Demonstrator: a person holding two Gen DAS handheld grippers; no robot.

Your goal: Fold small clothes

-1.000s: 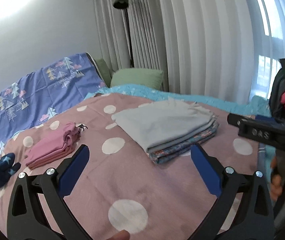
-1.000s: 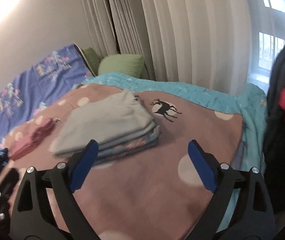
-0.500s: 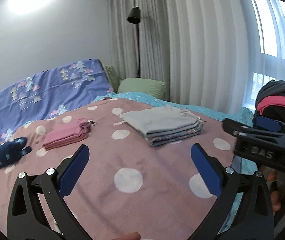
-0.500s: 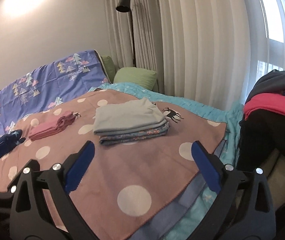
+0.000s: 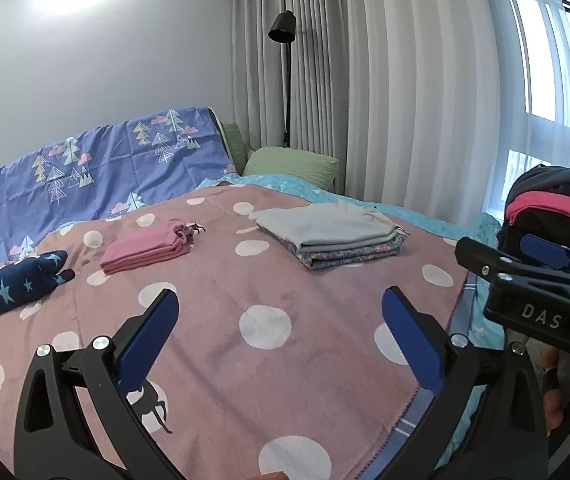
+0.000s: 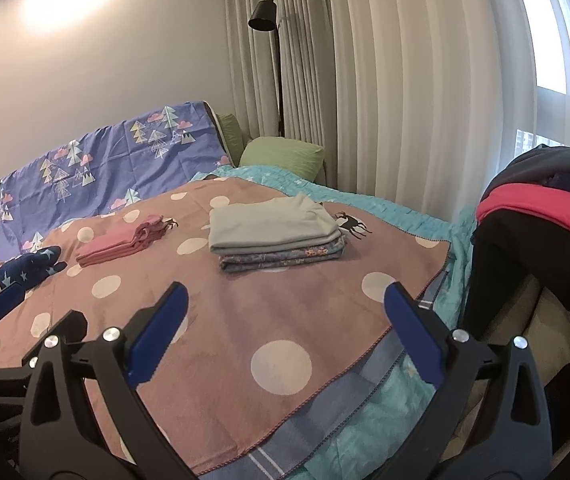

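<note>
- The left gripper (image 5: pixel 279 330) hovers over the near part of the bed, its blue-padded jaws spread wide with nothing between them.
- The right gripper (image 6: pixel 285 326) hangs over the near right edge of the bed, jaws equally wide and empty; in the left wrist view it shows at the right edge, with fingers (image 5: pixel 553 400) of the person's hand below it.
- Under both grippers lies a dusty-pink blanket (image 5: pixel 221 296) with white dots and small black deer prints.
- On the far right of the blanket sits a stack of folded clothes (image 6: pixel 275 236), a grey piece on top and patterned blue pieces beneath.
- Left of that stack, well apart from it, lies a folded pink garment (image 5: pixel 147 246).
- Further left, near the blanket's left edge, rests a navy garment with pale stars (image 5: pixel 13 288), bunched rather than folded.
- Beneath the blanket a turquoise quilt (image 6: pixel 385 412) shows along the right side.
- At the right edge a heap of dark and red clothes (image 6: pixel 541 200) is piled up.
- At the far end stand a purple sheet with tree prints (image 5: pixel 105 172), a green pillow (image 5: pixel 291 164), a black floor lamp (image 6: pixel 265 10) and pale curtains (image 6: pixel 405 80).
</note>
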